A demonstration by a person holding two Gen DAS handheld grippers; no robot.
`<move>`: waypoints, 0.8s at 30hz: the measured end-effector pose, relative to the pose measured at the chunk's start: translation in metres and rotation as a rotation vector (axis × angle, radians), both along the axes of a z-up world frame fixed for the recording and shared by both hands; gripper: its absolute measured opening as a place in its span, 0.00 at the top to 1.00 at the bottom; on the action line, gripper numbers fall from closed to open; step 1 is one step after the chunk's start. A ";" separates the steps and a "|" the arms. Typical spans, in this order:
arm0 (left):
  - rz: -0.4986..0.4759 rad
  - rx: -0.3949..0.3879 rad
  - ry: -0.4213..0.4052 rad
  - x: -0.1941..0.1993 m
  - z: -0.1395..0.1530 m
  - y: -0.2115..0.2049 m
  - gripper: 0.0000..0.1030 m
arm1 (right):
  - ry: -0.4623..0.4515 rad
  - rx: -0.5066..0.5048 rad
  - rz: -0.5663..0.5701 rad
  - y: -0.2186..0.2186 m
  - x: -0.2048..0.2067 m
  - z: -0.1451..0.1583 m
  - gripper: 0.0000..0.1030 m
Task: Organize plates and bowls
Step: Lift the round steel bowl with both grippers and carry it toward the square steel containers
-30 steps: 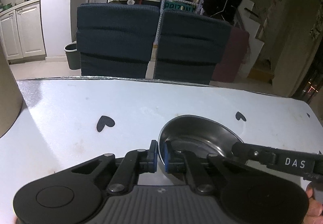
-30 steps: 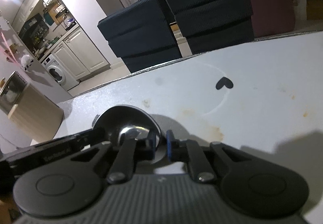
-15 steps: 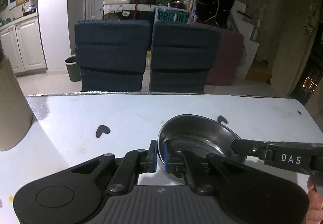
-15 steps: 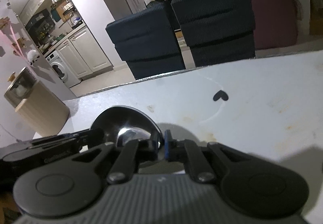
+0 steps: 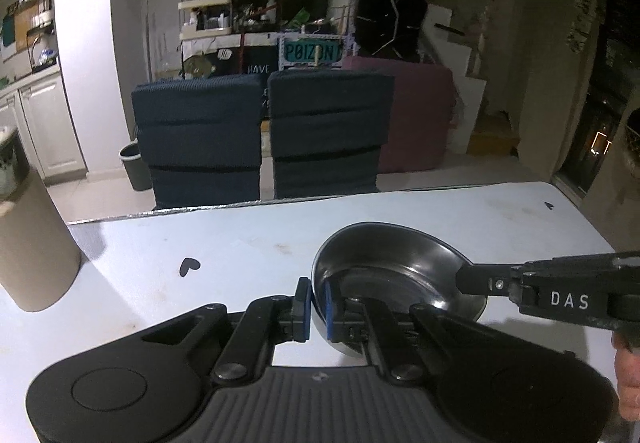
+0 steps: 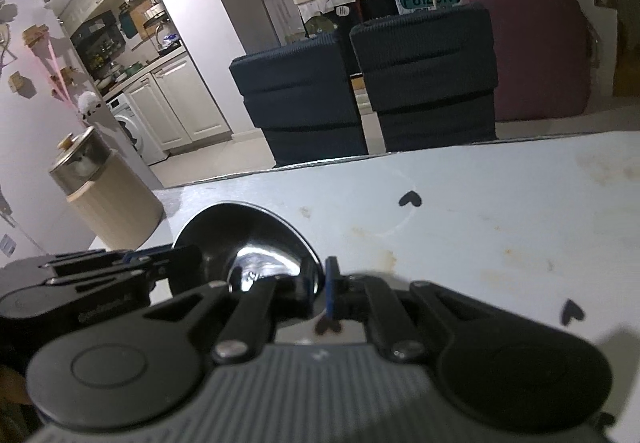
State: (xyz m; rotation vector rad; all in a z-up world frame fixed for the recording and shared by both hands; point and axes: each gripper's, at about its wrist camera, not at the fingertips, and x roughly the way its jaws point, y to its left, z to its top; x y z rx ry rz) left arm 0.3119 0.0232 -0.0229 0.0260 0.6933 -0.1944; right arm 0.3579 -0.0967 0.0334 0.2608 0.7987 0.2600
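the shiny round steel bowl [image 5: 394,275] sits over the pale white table [image 5: 256,243], with bare tabletop running to the far edge and a tan cylindrical canister [image 5: 34,243] well to the left. the left gripper [image 5: 315,309] pinches its near rim; the right gripper [image 6: 318,293] clamps the opposite rim, both held low and level.

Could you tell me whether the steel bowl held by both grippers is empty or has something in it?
Empty: the steel bowl shows only bare, shiny metal inside, in both wrist views.
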 end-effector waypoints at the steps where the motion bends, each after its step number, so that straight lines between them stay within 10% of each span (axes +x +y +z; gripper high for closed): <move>1: -0.003 -0.002 -0.002 -0.005 0.003 -0.002 0.93 | -0.006 -0.002 0.002 -0.002 -0.003 0.002 0.94; 24: -0.159 -0.049 0.020 -0.098 0.016 -0.084 0.93 | -0.007 -0.043 -0.024 -0.071 -0.112 0.023 0.95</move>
